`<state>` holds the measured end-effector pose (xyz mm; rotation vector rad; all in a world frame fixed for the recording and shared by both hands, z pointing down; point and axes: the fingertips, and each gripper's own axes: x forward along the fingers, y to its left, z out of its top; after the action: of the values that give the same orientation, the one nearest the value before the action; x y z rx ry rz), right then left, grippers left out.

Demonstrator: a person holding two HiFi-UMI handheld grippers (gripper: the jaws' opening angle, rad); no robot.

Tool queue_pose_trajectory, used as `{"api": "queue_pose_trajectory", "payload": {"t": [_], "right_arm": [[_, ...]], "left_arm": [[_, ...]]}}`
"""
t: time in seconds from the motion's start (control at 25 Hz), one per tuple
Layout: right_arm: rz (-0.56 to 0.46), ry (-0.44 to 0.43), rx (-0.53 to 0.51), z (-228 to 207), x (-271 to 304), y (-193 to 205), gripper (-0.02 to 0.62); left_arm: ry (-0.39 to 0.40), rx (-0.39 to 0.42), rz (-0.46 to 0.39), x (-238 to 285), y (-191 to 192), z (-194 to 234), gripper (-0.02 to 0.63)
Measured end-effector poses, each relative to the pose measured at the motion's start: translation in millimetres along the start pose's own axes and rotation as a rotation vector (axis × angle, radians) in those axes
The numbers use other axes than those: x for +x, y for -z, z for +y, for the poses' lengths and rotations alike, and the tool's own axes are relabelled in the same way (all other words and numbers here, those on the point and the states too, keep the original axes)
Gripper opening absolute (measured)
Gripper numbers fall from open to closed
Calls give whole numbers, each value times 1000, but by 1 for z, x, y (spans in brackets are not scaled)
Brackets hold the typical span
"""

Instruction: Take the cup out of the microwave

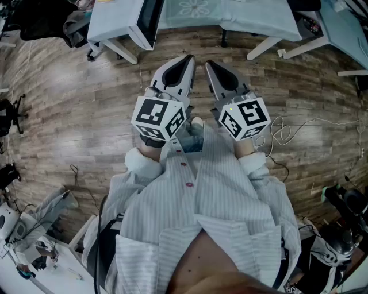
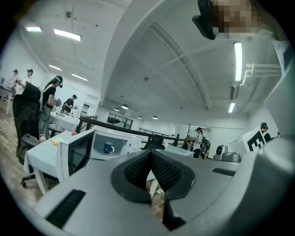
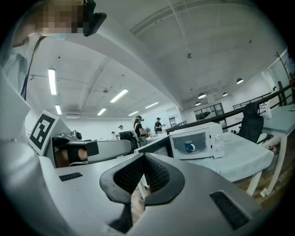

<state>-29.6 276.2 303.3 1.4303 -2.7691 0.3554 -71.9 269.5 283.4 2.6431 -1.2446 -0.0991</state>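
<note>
A white microwave [image 2: 120,144] stands on a cloth-covered table with its door [image 2: 76,154] swung open. A blue cup [image 2: 109,147] sits inside; the right gripper view shows the same cup [image 3: 189,147] in the microwave [image 3: 203,140]. In the head view only the open door [image 1: 148,22] shows, at the top. My left gripper [image 1: 187,58] and right gripper [image 1: 208,64] are held side by side near my chest, well short of the table and pointing toward it. Both are shut with nothing between the jaws, as seen on the left gripper [image 2: 150,153] and the right gripper [image 3: 144,156].
The table [image 1: 247,17] has white legs reaching onto the wooden floor. A white cable [image 1: 282,132] lies on the floor at the right. A black office chair [image 2: 25,110] stands left of the microwave table. Several people [image 2: 50,97] work at tables farther back.
</note>
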Motion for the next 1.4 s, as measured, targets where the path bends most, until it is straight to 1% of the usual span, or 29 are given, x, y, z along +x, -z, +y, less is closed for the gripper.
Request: {"api": "queue_pose_trajectory", "payload": {"t": [0.48, 0.76, 0.96, 1.24, 1.4], "right_arm": [[-30, -17, -39, -10, -27, -9, 35], [-37, -13, -29, -14, -33, -8, 35], [-23, -15, -11, -20, -24, -3, 35], [-3, -18, 3, -42, 4, -1, 35], [17, -27, 15, -53, 30, 1, 35]], "left_arm": [[-20, 38, -11, 6, 2, -25, 9], [-22, 43, -5, 7, 6, -32, 9], [-28, 33, 7, 14, 11, -23, 9], [-41, 25, 17, 41, 12, 1, 9], [-50, 9, 31, 59, 13, 23, 9]]}}
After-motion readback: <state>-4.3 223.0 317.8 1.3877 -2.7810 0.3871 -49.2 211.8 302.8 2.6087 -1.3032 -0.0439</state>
